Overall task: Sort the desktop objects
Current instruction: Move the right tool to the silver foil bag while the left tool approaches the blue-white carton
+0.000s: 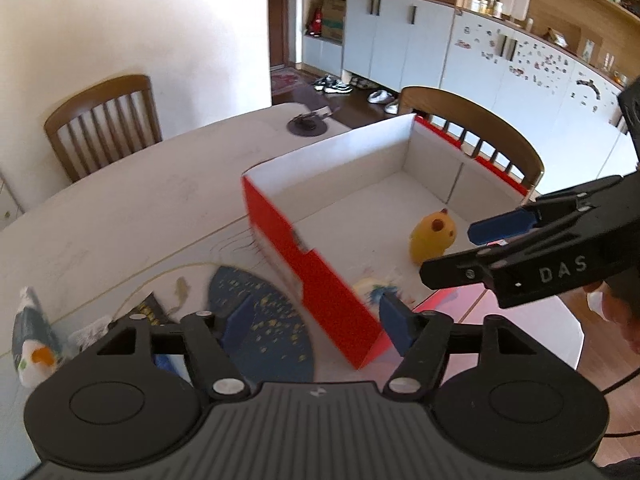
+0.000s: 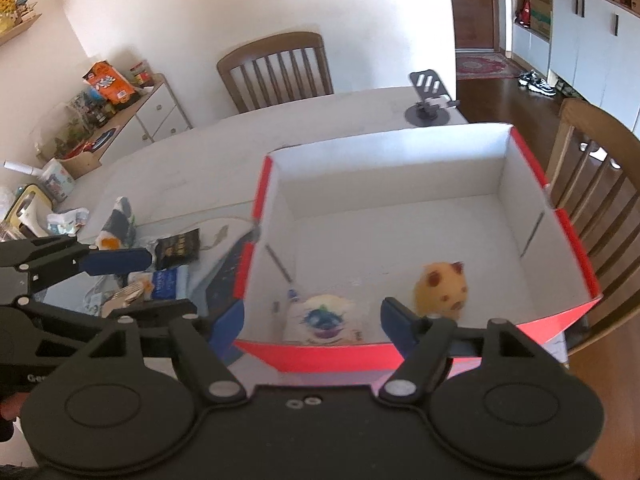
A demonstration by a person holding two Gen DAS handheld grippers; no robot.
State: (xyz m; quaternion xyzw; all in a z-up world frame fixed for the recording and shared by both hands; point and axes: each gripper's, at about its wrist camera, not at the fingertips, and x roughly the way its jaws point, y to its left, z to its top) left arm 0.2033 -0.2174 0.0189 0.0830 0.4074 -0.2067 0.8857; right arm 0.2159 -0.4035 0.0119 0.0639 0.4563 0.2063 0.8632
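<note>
A red cardboard box (image 2: 576, 256) with a white inside stands on the table; it also shows in the left wrist view (image 1: 320, 280). Inside lie a yellow plush toy (image 2: 442, 288) (image 1: 432, 240) and a white pouch with a blue print (image 2: 324, 320) (image 1: 374, 290). My right gripper (image 2: 312, 326) is open and empty over the box's near wall, above the pouch; it also shows in the left wrist view (image 1: 452, 250). My left gripper (image 1: 316, 320) is open and empty, straddling the box's left corner; it also shows in the right wrist view (image 2: 156, 284).
Left of the box lie a dark blue speckled fan (image 1: 260, 320), a black packet (image 2: 178, 248), a blue-white packet (image 2: 168, 284), a penguin-like plush (image 2: 118, 224) and wrappers. A phone stand (image 2: 428, 108) is at the far table edge. Wooden chairs (image 2: 276, 68) (image 2: 596, 184) surround the table.
</note>
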